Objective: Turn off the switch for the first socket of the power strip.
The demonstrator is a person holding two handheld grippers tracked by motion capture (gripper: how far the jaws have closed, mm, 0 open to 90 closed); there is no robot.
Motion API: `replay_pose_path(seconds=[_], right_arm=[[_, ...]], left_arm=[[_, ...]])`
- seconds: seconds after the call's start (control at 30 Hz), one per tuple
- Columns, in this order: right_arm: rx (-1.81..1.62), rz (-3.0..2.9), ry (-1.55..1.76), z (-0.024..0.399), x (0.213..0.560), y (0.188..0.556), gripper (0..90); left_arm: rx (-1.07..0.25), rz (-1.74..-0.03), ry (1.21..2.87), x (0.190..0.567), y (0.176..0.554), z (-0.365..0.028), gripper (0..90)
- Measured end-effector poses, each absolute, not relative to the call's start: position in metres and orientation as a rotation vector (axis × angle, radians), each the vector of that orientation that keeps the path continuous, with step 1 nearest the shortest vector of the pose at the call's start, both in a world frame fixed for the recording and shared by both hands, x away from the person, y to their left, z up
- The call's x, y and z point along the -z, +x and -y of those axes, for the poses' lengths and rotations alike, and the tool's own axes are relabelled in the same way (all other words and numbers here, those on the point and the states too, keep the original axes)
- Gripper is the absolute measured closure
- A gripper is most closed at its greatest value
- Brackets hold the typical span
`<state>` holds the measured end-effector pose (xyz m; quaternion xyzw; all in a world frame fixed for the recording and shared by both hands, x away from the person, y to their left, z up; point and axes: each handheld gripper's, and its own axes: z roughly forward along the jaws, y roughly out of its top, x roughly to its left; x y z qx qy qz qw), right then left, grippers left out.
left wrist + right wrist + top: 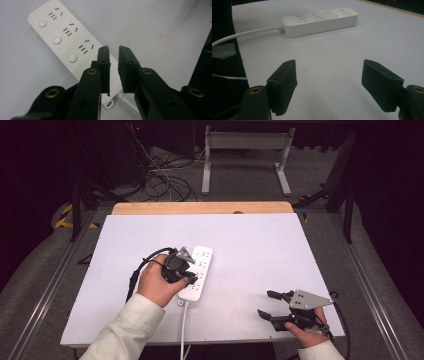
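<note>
My right gripper (274, 306) rests spread wide at the surface's (260, 245) near edge. The power strip (198, 270) lies left of it, long axis running away from me; my left gripper (186, 279), nearly clenched, hovers over its cord end.

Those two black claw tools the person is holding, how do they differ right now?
The left gripper has its jaws nearly closed, a thin gap between them, while the right gripper has its jaws spread wide. The left one hovers over the cord end of the white power strip; the right sits apart over bare table. Both are black, hand-held and grip nothing.
</note>
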<state>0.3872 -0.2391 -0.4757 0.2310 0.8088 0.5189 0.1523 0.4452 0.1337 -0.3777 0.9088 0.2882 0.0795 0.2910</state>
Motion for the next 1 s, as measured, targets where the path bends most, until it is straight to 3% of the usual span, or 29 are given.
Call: replay_pose_path(seconds=[0.5, 1.0], right_arm=[[-1.485, -2.316, 0.669, 0.239, 0.475, 0.386, 28.5], [-1.484, -2.314, 0.661, 0.238, 0.475, 0.385, 28.3]], left_arm=[[-0.299, -0.676, 2.181, 0.372, 0.414, -0.164, 48.9], [-0.43, -0.63, 1.982, 0.393, 0.383, -0.204, 29.4]])
